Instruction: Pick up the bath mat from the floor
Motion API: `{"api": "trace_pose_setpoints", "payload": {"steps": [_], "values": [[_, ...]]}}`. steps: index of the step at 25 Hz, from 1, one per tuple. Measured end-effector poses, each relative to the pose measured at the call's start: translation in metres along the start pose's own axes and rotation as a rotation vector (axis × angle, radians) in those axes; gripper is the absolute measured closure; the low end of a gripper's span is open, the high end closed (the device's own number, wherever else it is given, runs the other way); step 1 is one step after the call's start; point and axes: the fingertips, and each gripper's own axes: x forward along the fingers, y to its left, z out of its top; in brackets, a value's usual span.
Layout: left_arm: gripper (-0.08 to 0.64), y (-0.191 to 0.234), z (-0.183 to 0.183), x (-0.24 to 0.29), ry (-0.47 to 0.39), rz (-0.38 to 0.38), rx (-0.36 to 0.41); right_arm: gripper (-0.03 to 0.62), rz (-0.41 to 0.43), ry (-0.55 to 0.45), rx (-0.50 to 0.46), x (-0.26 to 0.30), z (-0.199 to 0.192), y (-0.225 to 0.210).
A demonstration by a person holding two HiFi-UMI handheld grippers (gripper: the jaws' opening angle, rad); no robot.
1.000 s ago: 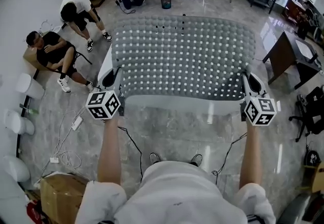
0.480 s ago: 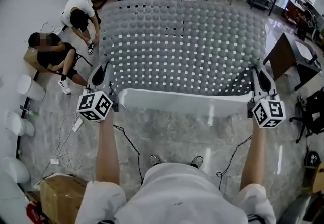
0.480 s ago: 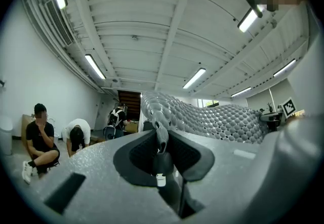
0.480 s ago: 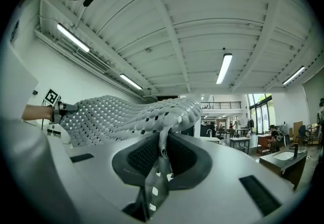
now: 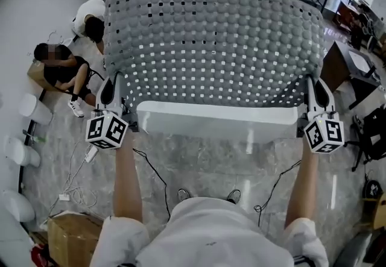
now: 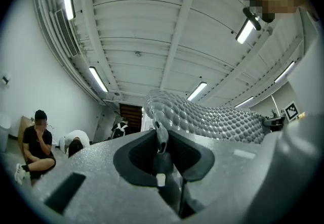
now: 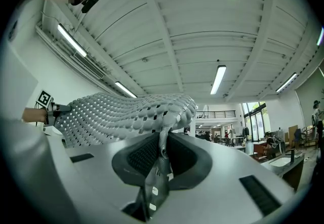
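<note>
The grey bath mat, studded with round bumps and square holes, hangs spread in the air in front of me, off the floor. My left gripper is shut on its near left corner and my right gripper is shut on its near right corner. In the left gripper view the mat's edge is pinched between the dark pads and the mat arches away to the right. In the right gripper view the mat's edge sits between the pads and the mat stretches left. The far edge curls upward.
Two people sit by the left wall on the marble floor. Cables run over the floor at left, and a cardboard box stands at lower left. Dark desks and chairs crowd the right side.
Both grippers have lifted the mat higher and spread slightly apart. The mat now rises further up the head view and covers more of the room behind it.
</note>
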Motion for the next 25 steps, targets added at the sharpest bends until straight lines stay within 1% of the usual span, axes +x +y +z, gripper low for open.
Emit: {"api": "trace_pose_setpoints", "payload": {"steps": [4, 10, 20, 25], "values": [[0.495, -0.002, 0.007, 0.001, -0.015, -0.007, 0.009, 0.545, -0.001, -0.013, -0.011, -0.002, 0.006, -0.004], [0.495, -0.002, 0.008, 0.0, -0.021, -0.012, 0.02, 0.545, -0.008, -0.01, -0.04, -0.004, 0.005, 0.0], [0.495, -0.006, 0.006, 0.005, -0.025, -0.013, 0.026, 0.545, -0.013, -0.019, -0.052, -0.003, 0.007, -0.006], [0.495, 0.009, 0.005, 0.001, -0.034, -0.013, 0.029, 0.545, -0.018, -0.026, -0.064, 0.001, 0.008, 0.009]]}}
